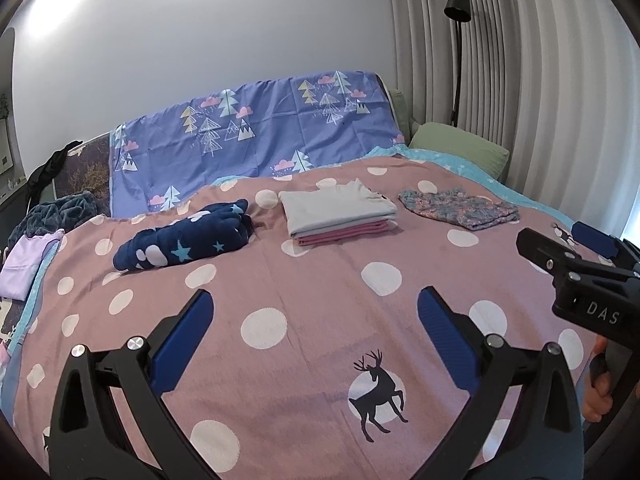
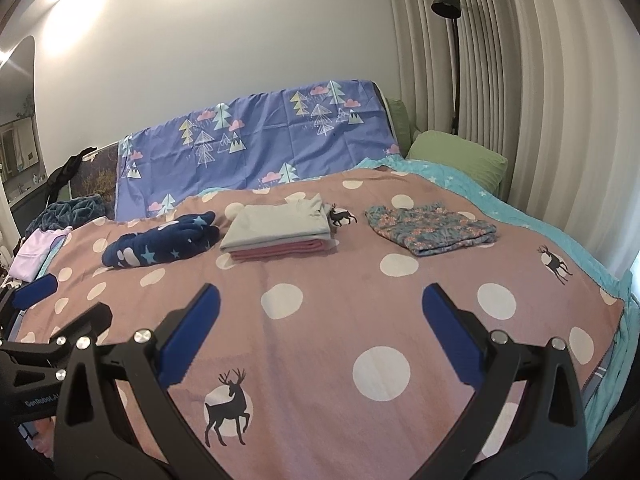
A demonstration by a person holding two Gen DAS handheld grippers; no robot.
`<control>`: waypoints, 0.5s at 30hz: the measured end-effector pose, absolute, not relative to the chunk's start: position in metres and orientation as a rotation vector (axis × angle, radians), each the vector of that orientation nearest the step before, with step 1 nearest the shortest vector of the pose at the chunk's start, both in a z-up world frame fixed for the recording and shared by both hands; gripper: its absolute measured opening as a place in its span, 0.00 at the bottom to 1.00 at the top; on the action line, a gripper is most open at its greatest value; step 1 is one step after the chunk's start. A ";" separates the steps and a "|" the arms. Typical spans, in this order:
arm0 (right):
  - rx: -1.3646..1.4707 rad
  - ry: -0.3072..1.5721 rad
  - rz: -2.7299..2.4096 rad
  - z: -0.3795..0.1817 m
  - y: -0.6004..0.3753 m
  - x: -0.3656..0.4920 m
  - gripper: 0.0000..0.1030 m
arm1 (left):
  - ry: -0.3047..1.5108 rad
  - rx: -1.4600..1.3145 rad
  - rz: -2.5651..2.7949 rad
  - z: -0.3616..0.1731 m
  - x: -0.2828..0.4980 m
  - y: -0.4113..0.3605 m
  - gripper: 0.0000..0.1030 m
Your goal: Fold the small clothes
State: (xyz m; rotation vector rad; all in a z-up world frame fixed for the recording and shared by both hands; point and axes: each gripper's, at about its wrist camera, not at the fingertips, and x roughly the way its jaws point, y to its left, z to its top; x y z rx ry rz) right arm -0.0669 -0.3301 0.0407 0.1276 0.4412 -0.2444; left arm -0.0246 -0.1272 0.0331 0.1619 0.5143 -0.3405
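Left wrist view: pink polka-dot blanket [image 1: 320, 288] covers the bed; folded clothes [image 1: 340, 216] lie far, curtains [image 1: 540, 80] right. Left gripper [image 1: 314, 332] and right gripper [image 2: 320, 324] hover released.

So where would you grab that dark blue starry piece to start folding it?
Probably the rounded near-left end of the navy starry garment, coming in from the front with the open left gripper. It lies bunched in a long roll, and that end is nearest, with bare blanket around it.

My right gripper [image 1: 576, 256] is cut off by the left view's edge. The pink garment [image 1: 344, 234] lies mostly hidden under the folded grey one [image 1: 336, 206].
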 end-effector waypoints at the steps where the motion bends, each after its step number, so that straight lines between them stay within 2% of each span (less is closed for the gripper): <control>1: 0.128 0.444 -0.244 0.040 -0.330 -0.066 0.98 | 0.516 0.164 -0.344 0.033 -0.025 -0.128 0.99; 15: 0.097 0.478 -0.229 0.037 -0.326 -0.053 0.98 | 0.539 0.183 -0.344 0.030 -0.015 -0.134 0.99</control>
